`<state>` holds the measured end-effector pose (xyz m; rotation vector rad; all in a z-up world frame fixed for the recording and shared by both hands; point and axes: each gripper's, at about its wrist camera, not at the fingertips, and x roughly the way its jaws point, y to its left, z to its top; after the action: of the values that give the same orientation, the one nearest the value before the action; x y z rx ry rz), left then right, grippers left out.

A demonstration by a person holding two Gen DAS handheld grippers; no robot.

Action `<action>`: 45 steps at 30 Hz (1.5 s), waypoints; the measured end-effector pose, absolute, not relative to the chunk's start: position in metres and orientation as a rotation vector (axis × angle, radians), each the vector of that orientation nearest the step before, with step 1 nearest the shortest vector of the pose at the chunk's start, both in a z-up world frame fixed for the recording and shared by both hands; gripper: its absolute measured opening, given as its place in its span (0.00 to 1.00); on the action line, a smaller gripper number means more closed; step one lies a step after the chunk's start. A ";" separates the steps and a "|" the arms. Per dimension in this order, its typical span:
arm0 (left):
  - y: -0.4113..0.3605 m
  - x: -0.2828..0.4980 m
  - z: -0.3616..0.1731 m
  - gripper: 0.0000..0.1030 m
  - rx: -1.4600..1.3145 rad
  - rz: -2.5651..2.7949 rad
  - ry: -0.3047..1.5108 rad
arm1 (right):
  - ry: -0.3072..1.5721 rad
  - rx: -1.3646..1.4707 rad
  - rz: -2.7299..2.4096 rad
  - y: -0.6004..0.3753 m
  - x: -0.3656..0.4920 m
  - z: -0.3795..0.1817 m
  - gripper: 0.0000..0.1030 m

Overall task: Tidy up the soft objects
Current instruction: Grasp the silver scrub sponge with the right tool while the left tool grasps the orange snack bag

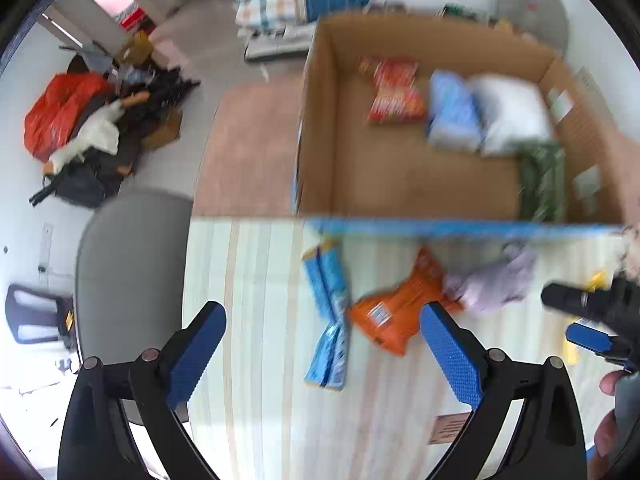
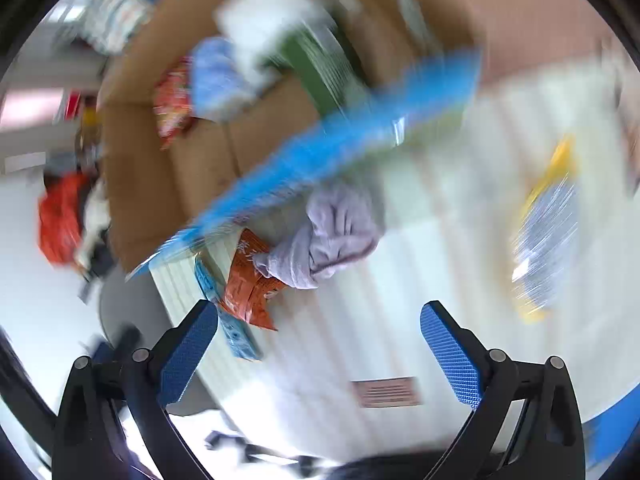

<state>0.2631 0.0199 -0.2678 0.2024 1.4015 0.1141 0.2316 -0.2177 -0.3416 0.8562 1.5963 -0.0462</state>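
An open cardboard box (image 1: pixel 352 176) with a blue front rim stands on the striped table (image 1: pixel 260 360). Inside lie a red snack pack (image 1: pixel 394 94), a blue pack (image 1: pixel 454 114), a white soft pack (image 1: pixel 512 114) and a green pack (image 1: pixel 542 184). On the table in front lie a blue pack (image 1: pixel 330 312), an orange pack (image 1: pixel 396 314) and a lilac cloth (image 1: pixel 496 282). My left gripper (image 1: pixel 322 352) is open and empty above the blue pack. My right gripper (image 2: pixel 320 352) is open and empty; it also shows in the left wrist view (image 1: pixel 576 316). A yellow-and-silver pack (image 2: pixel 548 232) lies to its right. The right wrist view is blurred.
A grey chair (image 1: pixel 132 280) stands left of the table. A pile of bags and clothes (image 1: pixel 88 128) lies on the floor at the far left. A label (image 2: pixel 386 392) is stuck on the table near my right gripper.
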 end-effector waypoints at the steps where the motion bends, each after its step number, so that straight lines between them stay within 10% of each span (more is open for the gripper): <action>1: 0.022 0.261 -0.276 0.97 0.216 0.129 1.410 | 1.595 0.899 -0.059 -0.216 0.230 -0.353 0.98; 6: 0.028 0.254 -0.306 0.97 0.267 0.152 1.441 | 1.578 0.971 -0.113 -0.197 0.237 -0.393 0.95; 8: 0.029 0.253 -0.312 0.97 0.276 0.149 1.448 | 1.534 0.947 -0.150 -0.193 0.239 -0.394 0.86; 10: 0.027 0.254 -0.315 0.97 0.289 0.132 1.449 | 1.535 0.885 -0.146 -0.189 0.241 -0.390 0.54; 17: 0.003 0.259 -0.324 0.97 0.363 -0.007 1.463 | 1.634 0.719 -0.042 -0.195 0.230 -0.376 0.34; 24: -0.048 0.255 -0.354 0.97 0.654 -0.210 1.434 | 1.801 0.360 0.082 -0.204 0.209 -0.366 0.35; 30: -0.083 0.250 -0.381 0.96 0.829 -0.356 1.437 | 1.709 0.344 0.034 -0.231 0.201 -0.340 0.72; 31: -0.084 0.250 -0.384 0.80 0.832 -0.351 1.452 | 1.682 0.362 0.006 -0.240 0.198 -0.333 0.72; 33: -0.085 0.252 -0.390 0.50 0.781 -0.345 1.524 | 1.644 0.369 -0.079 -0.265 0.191 -0.323 0.72; 45: -0.016 0.253 -0.414 0.51 -0.081 -0.129 1.913 | 1.711 0.495 -0.254 -0.324 0.188 -0.382 0.71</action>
<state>0.2531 -0.0164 -0.4139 -0.0806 1.9131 -0.1285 0.1877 -0.3241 -0.3818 0.4955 1.7111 -0.2544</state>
